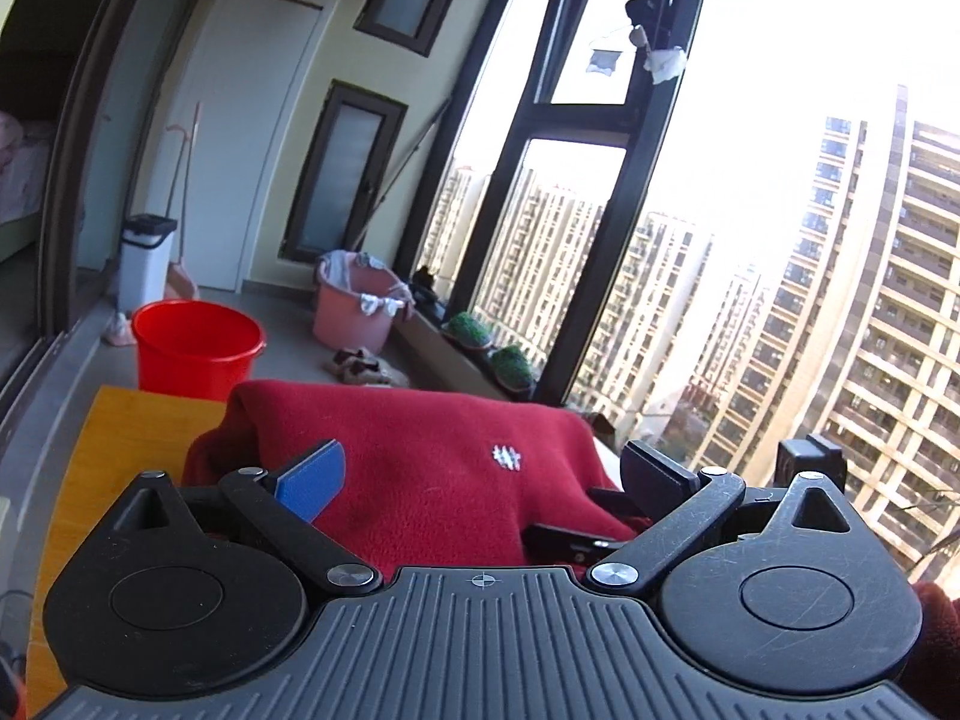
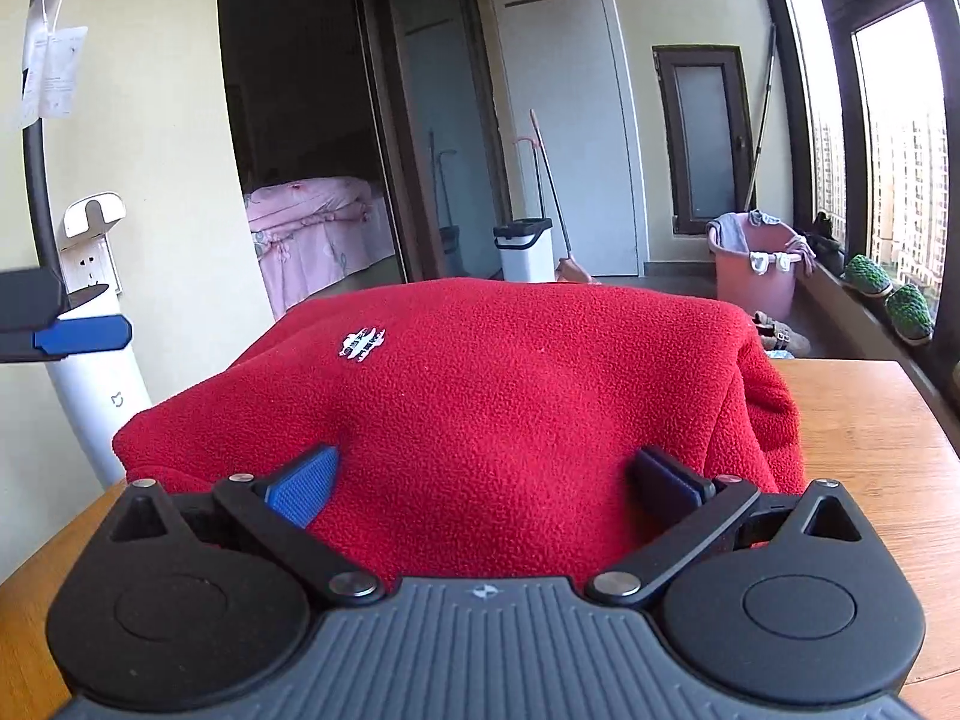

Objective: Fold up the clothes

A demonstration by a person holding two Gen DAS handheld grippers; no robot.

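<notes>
Closest to each lens, a ribbed grey housing w/ two round black discs cut off the bottom of both views. Left gripper (image 1: 489, 477) stood wide, blue pad one side, dark pad the other, red fleece (image 1: 420, 468) bunched between the fingers but not pinched. Right gripper (image 2: 489, 480) likewise spread wide, its pads pressing the near edge of the fleece (image 2: 498, 396) w/o closing on it. At the left edge of the right view, another blue-tipped finger (image 2: 81, 333) showed, prob. the other gripper; rest cut off.

Fleece sat in a rounded, folded heap on a wooden table (image 2: 870, 438); nubby pile, small white stitched logo (image 2: 362, 345) on top. Underside & how many layers: couldn't tell. Table mostly hidden by the heap and housings.

Beyond, a glossy red plastic bucket (image 1: 195, 348) stood on the floor past the table edge, base hidden. Farther, a pink tub (image 1: 357, 312) w/ cloths draped over its rim, then a white bin w/ black lid (image 1: 147, 258). Two green, tufty round things (image 2: 888, 294) sat on the window sill; what they were was unclear. Tall dark window frames (image 1: 636, 192) w/ blown-out high-rises behind.
</notes>
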